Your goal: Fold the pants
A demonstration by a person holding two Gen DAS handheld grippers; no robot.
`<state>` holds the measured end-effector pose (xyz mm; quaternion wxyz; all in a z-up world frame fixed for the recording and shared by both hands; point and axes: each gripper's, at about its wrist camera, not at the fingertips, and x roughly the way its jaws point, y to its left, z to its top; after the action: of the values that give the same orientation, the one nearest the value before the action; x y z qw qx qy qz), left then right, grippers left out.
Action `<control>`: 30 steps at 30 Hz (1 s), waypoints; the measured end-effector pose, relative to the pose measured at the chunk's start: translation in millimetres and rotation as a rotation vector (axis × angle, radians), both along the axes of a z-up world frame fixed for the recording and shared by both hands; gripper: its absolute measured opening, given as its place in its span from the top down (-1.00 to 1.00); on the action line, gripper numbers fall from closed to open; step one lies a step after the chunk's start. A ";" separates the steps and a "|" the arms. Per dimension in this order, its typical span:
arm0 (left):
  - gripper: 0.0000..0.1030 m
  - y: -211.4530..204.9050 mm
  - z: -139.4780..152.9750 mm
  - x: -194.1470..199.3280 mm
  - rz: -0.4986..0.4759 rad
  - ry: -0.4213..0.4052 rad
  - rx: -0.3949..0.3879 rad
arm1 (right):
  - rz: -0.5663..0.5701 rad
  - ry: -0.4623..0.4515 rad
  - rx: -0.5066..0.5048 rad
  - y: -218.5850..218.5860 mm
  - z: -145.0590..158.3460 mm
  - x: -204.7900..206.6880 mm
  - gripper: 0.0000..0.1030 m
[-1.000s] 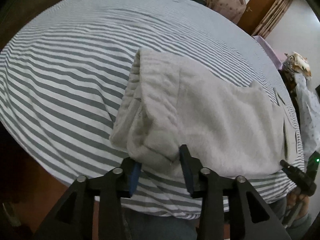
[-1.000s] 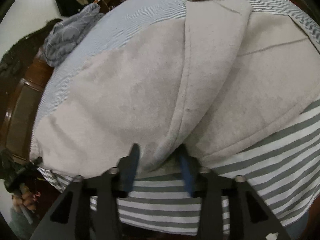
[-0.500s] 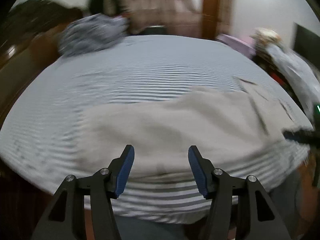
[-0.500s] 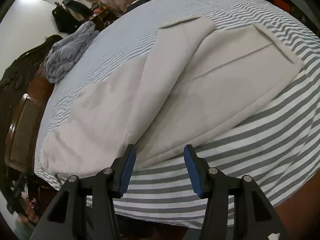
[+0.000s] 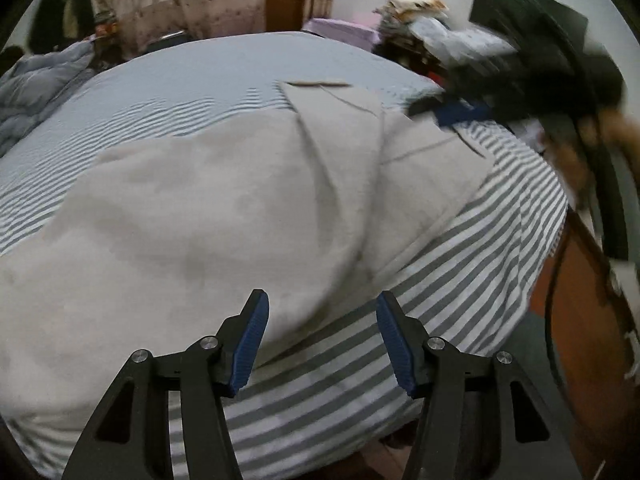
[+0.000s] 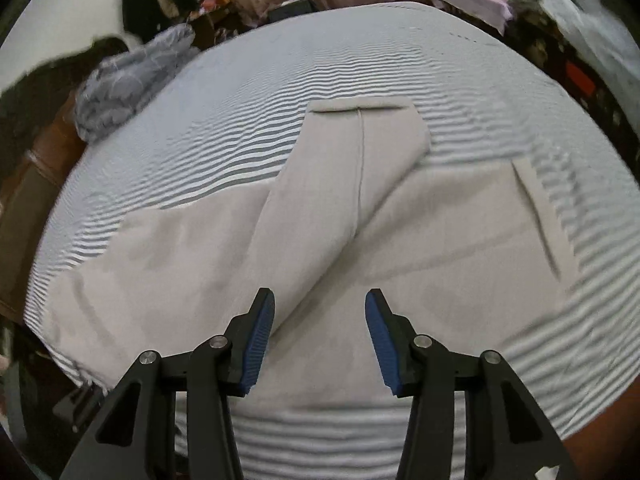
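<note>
Lying flat on striped sheet (image 6: 400, 52): soft beige pants (image 6: 360, 216), leg folded over.

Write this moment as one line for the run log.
pants: beige, partly folded on striped bed | left gripper: open, empty | right gripper: open, empty, above pants | fold: not finished

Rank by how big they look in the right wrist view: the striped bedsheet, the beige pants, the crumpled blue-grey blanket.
1. Striped bedsheet: fills most of the view.
2. Beige pants: spread across the middle of the sheet.
3. Blue-grey blanket: smallest, but it lies far from the camera at the bed's edge, so its true size is unsure.
</note>
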<state>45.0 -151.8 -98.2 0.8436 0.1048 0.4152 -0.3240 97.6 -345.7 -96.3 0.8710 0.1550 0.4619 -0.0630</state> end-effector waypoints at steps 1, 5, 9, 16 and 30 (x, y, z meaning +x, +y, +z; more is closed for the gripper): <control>-0.10 -6.2 -4.0 1.9 -0.006 0.003 0.004 | 0.008 0.018 -0.022 -2.3 -0.3 15.4 0.14; 0.18 -21.5 -12.1 13.2 -0.024 0.042 -0.032 | 0.028 0.085 -0.081 -3.8 -6.1 78.5 0.14; 0.48 -26.4 -17.2 23.4 -0.033 0.054 -0.061 | 0.024 0.137 -0.122 0.9 -19.4 137.1 0.14; 0.71 -15.9 -25.3 33.9 -0.025 0.114 -0.154 | -0.011 0.200 -0.204 11.5 -42.6 224.5 0.15; 0.77 -23.3 -31.6 32.9 -0.009 0.135 -0.175 | -0.120 0.211 -0.362 12.5 -56.9 269.9 0.89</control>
<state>77.9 -175.1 -129.8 0.8181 0.0104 0.4408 -0.3692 367.5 -333.2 -153.2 0.8261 0.0160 0.5218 -0.2123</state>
